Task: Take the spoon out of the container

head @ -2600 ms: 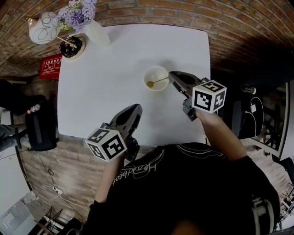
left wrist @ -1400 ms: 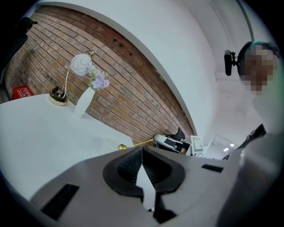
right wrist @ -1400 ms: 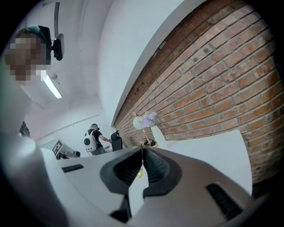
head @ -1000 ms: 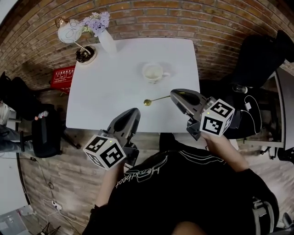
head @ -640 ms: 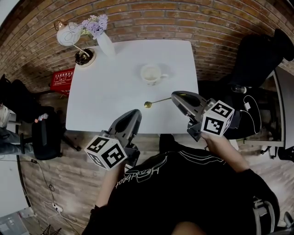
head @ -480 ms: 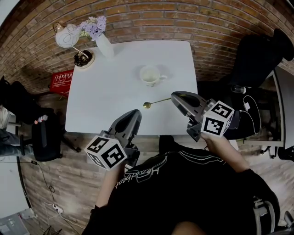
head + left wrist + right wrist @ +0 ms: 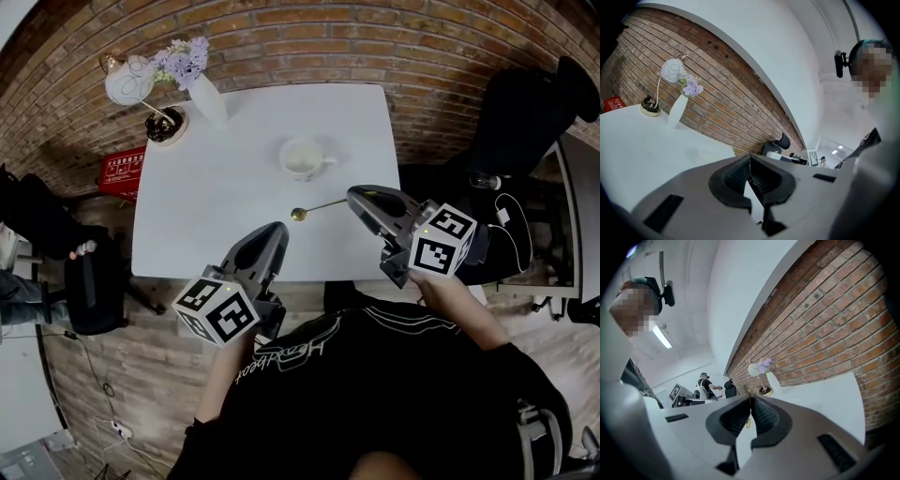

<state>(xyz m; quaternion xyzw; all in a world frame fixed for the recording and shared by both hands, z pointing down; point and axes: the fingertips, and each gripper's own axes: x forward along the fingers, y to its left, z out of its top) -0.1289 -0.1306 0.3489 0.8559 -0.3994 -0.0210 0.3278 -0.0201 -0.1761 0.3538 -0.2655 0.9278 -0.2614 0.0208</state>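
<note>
Two grippers: the left gripper (image 7: 272,231) pokes over the near edge of the white square table (image 7: 206,202); the right gripper (image 7: 352,195) hangs over its near right part.
Table edges: the far edge runs along a red brick wall (image 7: 309,47); the right edge lies just beyond the right gripper, with a black chair (image 7: 525,112) past it.
Open room: bare tabletop spreads across the centre, the left side and the near strip.
Back left corner: a white vase of purple flowers (image 7: 204,92) and a round white globe lamp (image 7: 129,81) stand close together.
Cup: a white round ceramic cup (image 7: 302,157) stands upright, right of centre toward the wall.
Spoon: the thin gold metal spoon (image 7: 321,205) is outside the cup, between it and the near edge, bowl to the left; I cannot tell whether the bowl touches the table.
Right gripper state: jaws (image 7: 750,401) clamped on the spoon (image 7: 748,423) by its handle end.
Left gripper state: jaws (image 7: 749,157) together, with nothing between them.
Arm pose: both forearms reach forward from a black shirt (image 7: 375,384), the marker cubes toward the person; the left gripper angles up and right, the right gripper points left.
</note>
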